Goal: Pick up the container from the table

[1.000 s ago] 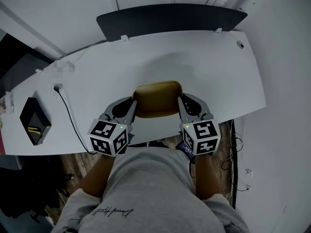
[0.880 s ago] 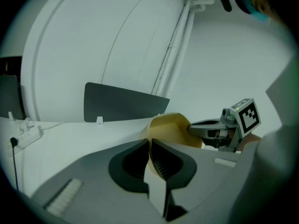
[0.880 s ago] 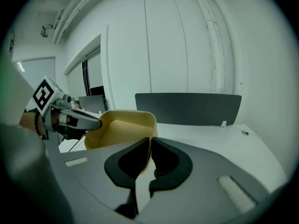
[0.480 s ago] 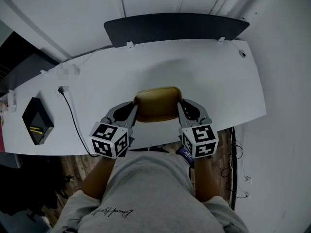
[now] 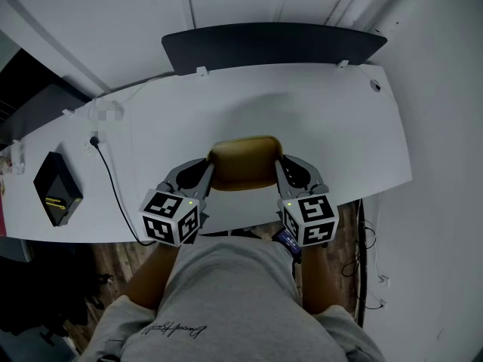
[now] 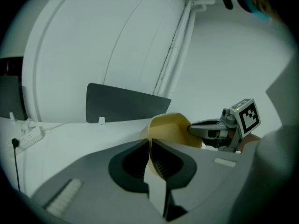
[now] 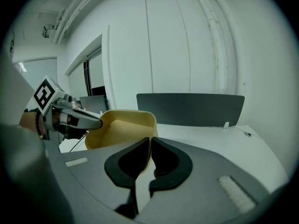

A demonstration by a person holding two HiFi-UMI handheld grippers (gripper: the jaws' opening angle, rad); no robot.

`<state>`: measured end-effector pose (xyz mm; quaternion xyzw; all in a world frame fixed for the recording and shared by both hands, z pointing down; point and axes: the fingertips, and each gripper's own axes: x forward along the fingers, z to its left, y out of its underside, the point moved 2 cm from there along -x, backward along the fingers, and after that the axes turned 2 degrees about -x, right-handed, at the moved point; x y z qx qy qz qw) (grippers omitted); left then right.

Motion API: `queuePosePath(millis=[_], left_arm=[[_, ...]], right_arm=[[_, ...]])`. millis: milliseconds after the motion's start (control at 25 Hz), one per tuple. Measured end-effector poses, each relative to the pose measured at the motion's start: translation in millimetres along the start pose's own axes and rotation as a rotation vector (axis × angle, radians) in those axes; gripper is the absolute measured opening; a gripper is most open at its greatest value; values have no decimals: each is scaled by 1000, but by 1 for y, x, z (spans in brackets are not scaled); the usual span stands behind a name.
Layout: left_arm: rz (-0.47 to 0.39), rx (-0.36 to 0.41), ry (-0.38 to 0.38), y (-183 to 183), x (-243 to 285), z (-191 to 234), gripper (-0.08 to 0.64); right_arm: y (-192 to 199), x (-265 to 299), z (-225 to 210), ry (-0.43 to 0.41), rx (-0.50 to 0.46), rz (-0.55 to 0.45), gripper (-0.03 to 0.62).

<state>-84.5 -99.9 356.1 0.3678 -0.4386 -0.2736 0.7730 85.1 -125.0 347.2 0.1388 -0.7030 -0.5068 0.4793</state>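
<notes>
My left claw [image 5: 205,170] is clamped on the left rim of the tan container [image 5: 243,161] and my right claw [image 5: 281,166] on its right rim, each pinching the thin wall. The container hangs between them over the near edge of the white bench [image 5: 339,119], seemingly clear of it. The pickup looks all but done. Next, both hands must hold level and matched so neither rim slips. A black box [image 5: 54,189] sits well off to the left.

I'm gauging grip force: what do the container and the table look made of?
The container looks like plastic: matte tan-yellow, thin even wall, rounded corners. The table is likely laminate: smooth matte white, no grain visible.
</notes>
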Motion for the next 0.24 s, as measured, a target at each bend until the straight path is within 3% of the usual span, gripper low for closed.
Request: queuePosePath(millis=[240], left_arm=[[2,-3,2,1,2,-1,22]], right_arm=[[1,0,-2,4,1,-4,32]])
